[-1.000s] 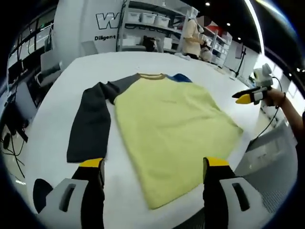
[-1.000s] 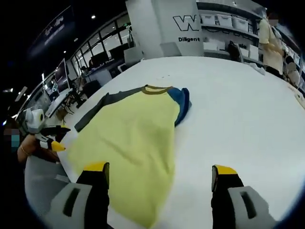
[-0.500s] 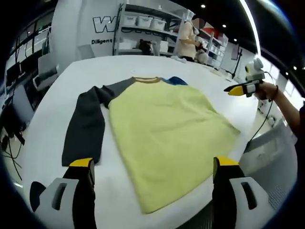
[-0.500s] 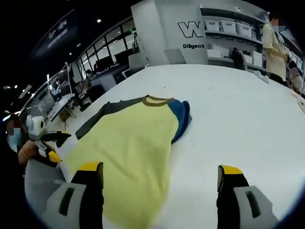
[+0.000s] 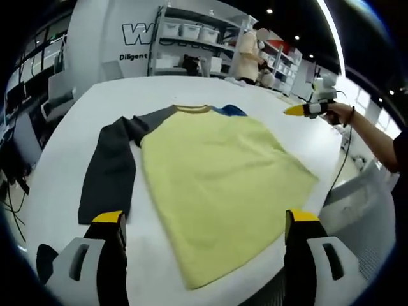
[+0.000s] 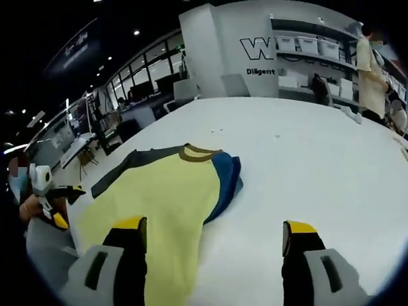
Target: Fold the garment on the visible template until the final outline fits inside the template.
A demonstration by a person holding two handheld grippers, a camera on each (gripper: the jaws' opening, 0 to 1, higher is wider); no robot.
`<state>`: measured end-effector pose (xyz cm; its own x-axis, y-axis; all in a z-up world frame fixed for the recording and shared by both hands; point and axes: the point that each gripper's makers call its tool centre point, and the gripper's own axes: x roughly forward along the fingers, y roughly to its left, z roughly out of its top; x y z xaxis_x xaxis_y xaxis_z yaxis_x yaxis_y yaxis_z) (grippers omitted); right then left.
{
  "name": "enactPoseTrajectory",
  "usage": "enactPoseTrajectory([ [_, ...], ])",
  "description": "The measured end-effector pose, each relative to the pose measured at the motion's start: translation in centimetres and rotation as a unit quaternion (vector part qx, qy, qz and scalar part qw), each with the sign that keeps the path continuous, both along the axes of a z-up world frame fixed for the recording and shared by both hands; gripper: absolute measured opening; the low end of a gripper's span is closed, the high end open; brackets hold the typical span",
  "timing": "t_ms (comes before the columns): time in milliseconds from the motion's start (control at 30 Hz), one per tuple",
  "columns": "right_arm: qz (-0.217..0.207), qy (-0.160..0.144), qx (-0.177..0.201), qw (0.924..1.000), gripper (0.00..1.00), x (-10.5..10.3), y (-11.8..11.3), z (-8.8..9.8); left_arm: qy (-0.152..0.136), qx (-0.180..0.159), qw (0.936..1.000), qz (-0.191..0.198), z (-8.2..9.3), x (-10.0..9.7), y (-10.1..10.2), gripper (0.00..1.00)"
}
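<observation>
White table [image 5: 57, 159], garment [image 5: 210, 172] beyond gripper [image 5: 204, 223]

Both grippers are up in the air and holding nothing. The left gripper [image 5: 203, 220] has its jaws spread wide, yellow tips far apart at the near edge of its own view. Same for the right gripper [image 6: 213, 229], jaws wide apart with nothing between them. In the left gripper view the right gripper [image 5: 305, 109] sits off to the far right, held in the person's hand [image 5: 336, 113] with the forearm stretching back toward the right edge. In the right gripper view the left gripper [image 6: 54, 204] hangs at the near left.
</observation>
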<state>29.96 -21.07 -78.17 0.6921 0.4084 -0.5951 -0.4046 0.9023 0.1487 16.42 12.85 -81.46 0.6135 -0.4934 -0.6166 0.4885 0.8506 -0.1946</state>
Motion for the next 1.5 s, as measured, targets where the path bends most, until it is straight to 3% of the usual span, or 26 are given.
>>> enactPoseTrajectory([
  [233, -0.013, -0.009, -0.014, 0.9998, 0.65, 2.9, -1.7, -1.2, -0.01, -0.002, 0.9999, -0.002, 0.3, 0.2, -0.1, 0.99],
  [467, -0.002, 0.008, -0.033, 0.9994, 0.55, 4.5, -1.4, -3.5, -0.014, -0.004, 0.9999, 0.0, 0.4, 0.3, 0.0, 0.99],
  [600, 0.004, 0.018, -0.036, 0.9992, 0.44, 5.2, -0.9, -4.7, -0.022, -0.003, 0.9997, -0.001, 0.6, 0.4, 0.0, 0.99],
  [933, 0.029, 0.034, -0.05, 0.9978, 0.35, 6.1, 0.8, -6.9, -0.023, -0.004, 0.9997, 0.003, 0.6, 0.5, 0.2, 0.96],
  [1100, 0.039, 0.031, -0.06, 0.997, 0.21, 6.5, 1.4, -7.4, -0.031, -0.01, 0.9994, 0.005, 0.9, 0.8, 0.1, 0.93],
  [1267, 0.038, 0.033, -0.045, 0.9977, 0.16, 6.7, 2.0, -7.5, -0.036, -0.006, 0.9993, 0.005, 1.0, 0.9, 0.3, 0.92],
  [1500, 0.045, 0.041, -0.036, 0.9975, 0.01, 6.5, 3.2, -8.3, -0.034, -0.008, 0.9994, 0.007, 0.9, 0.9, 0.4, 0.91],
])
